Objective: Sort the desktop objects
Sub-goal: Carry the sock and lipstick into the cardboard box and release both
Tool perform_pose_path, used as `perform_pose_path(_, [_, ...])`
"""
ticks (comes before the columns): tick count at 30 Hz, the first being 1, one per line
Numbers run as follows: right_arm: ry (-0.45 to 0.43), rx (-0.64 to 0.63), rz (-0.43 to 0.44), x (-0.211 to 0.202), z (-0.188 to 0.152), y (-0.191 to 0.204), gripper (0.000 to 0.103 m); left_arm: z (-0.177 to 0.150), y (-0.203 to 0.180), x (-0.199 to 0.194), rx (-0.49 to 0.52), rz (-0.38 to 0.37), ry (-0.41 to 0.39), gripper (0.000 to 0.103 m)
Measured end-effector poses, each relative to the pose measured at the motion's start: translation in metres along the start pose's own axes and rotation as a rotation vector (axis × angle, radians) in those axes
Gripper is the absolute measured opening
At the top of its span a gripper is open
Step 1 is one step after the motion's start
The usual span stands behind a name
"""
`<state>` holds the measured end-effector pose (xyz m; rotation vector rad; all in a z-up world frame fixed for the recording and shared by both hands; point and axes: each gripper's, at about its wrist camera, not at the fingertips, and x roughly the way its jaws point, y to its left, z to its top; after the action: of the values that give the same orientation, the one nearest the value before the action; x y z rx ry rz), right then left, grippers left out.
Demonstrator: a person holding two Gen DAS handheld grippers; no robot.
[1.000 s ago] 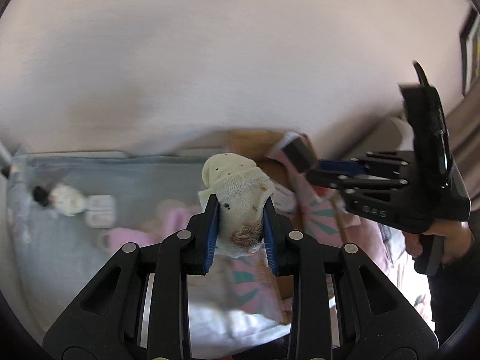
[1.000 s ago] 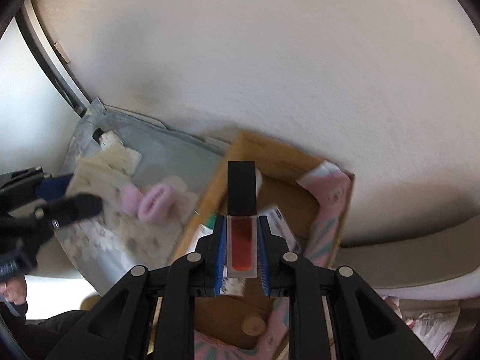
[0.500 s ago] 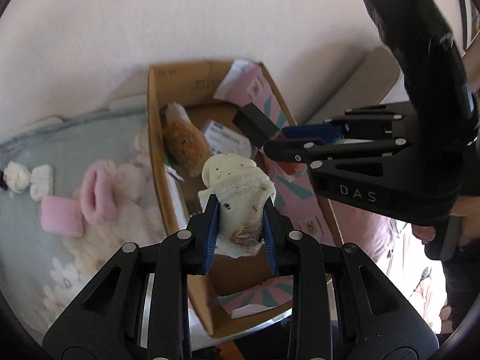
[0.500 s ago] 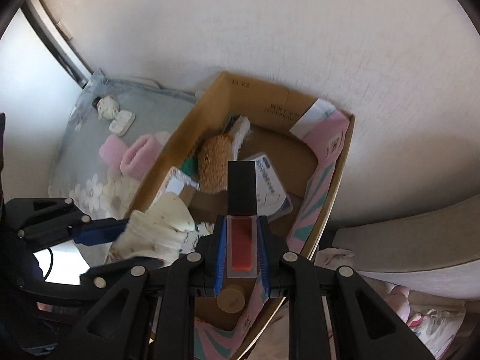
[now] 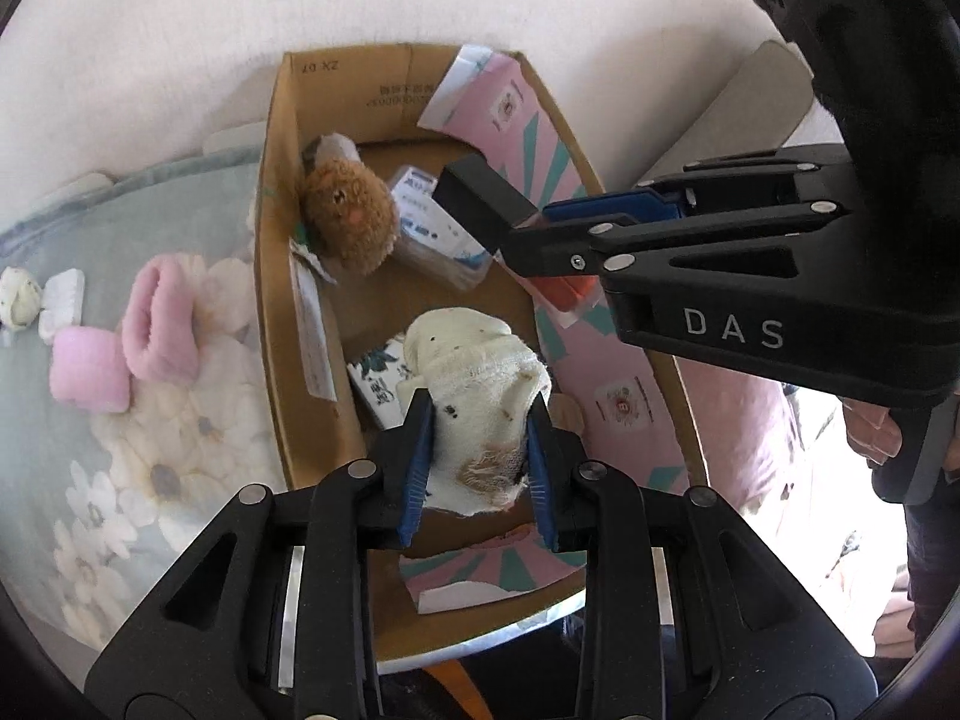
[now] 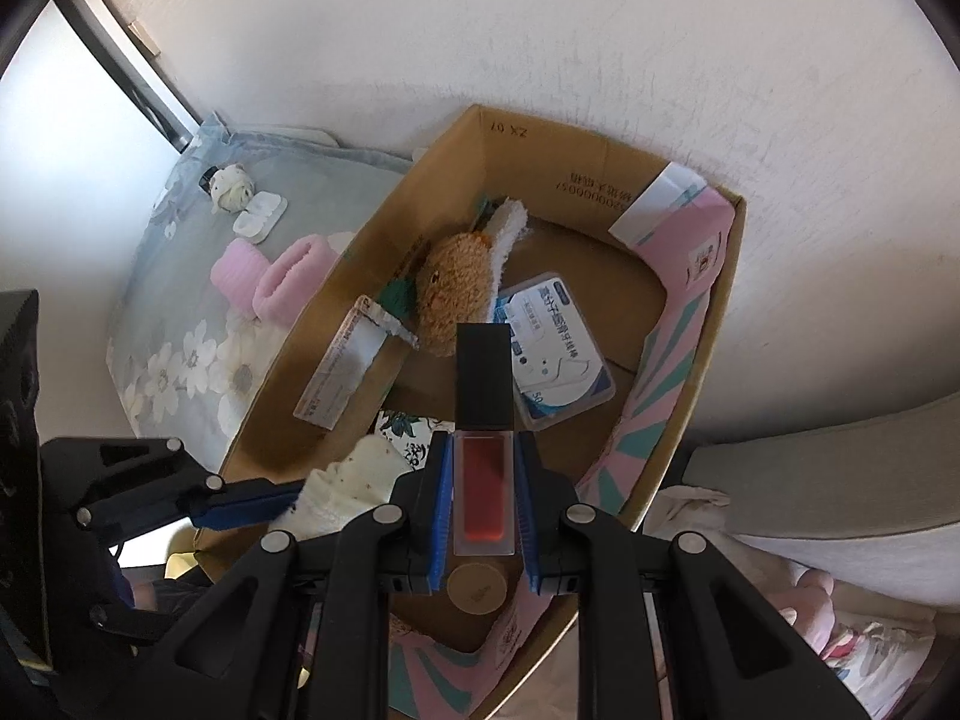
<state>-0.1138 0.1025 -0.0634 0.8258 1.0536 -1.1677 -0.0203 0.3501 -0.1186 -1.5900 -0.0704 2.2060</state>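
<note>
An open cardboard box (image 5: 273, 252) lined with pink-and-teal paper stands against the wall. My left gripper (image 5: 480, 414) hangs over its near half with a cream, dark-speckled sock (image 5: 474, 360) between the pads. The pads still press on it while the jaws are opening. My right gripper (image 6: 480, 450) is shut on a clear tube of red lip gloss (image 6: 480, 486) with a black cap, above the box's (image 6: 540, 150) floor. In the left wrist view the right gripper (image 5: 522, 228) reaches in from the right. The left gripper (image 6: 288, 498) enters the right wrist view from the left.
The box holds a brown plush toy (image 5: 348, 216), a blue-and-white packet (image 5: 432, 228), a floral pack (image 5: 378, 378) and a round wooden disc (image 6: 477, 588). Left of it, on a floral cloth (image 5: 150, 480), lie two pink fuzzy socks (image 5: 156, 324), a cream speckled ball (image 5: 18, 300) and a white case (image 5: 60, 306).
Both grippers have come down over the box, the left one swinging in from above the floral cloth. Sock and lip gloss stay gripped.
</note>
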Motion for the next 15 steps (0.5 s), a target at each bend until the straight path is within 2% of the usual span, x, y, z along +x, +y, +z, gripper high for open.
perform_pose_path(1, [0.0,0.0,-0.008,0.0,0.0,0.0,0.023,-0.001,0.001,0.002,-0.016,0.01,0.016,0.027])
perform_pose_path(2, [-0.002,0.0,-0.021,0.0,0.0,0.0,0.037,-0.002,0.001,0.002,-0.024,0.018,0.023,0.031])
perform_pose_path(3, [-0.005,0.007,-0.031,-0.001,0.0,-0.001,0.047,-0.004,0.001,0.002,-0.026,0.022,0.019,0.047])
perform_pose_path(4, [-0.01,0.015,-0.038,-0.003,0.0,-0.002,0.065,-0.004,0.001,0.002,-0.027,0.019,0.014,0.067])
perform_pose_path(5, [-0.021,0.026,-0.044,-0.005,0.0,-0.004,0.07,-0.005,0.001,0.001,-0.03,0.015,0.013,0.102])
perform_pose_path(6, [-0.031,0.037,-0.045,-0.007,0.0,-0.006,0.07,-0.005,0.001,-0.002,-0.038,-0.038,-0.002,0.103])
perform_pose_path(7, [-0.035,0.047,-0.043,-0.009,0.0,-0.007,0.07,-0.006,0.0,-0.004,-0.044,-0.042,-0.011,0.103])
perform_pose_path(10, [-0.044,0.055,-0.056,-0.013,0.0,-0.009,0.07,-0.006,-0.002,-0.009,-0.025,0.0,-0.024,0.103])
perform_pose_path(15, [-0.049,0.067,-0.078,-0.019,-0.002,-0.005,0.07,-0.01,0.004,-0.019,-0.042,-0.014,-0.026,0.103])
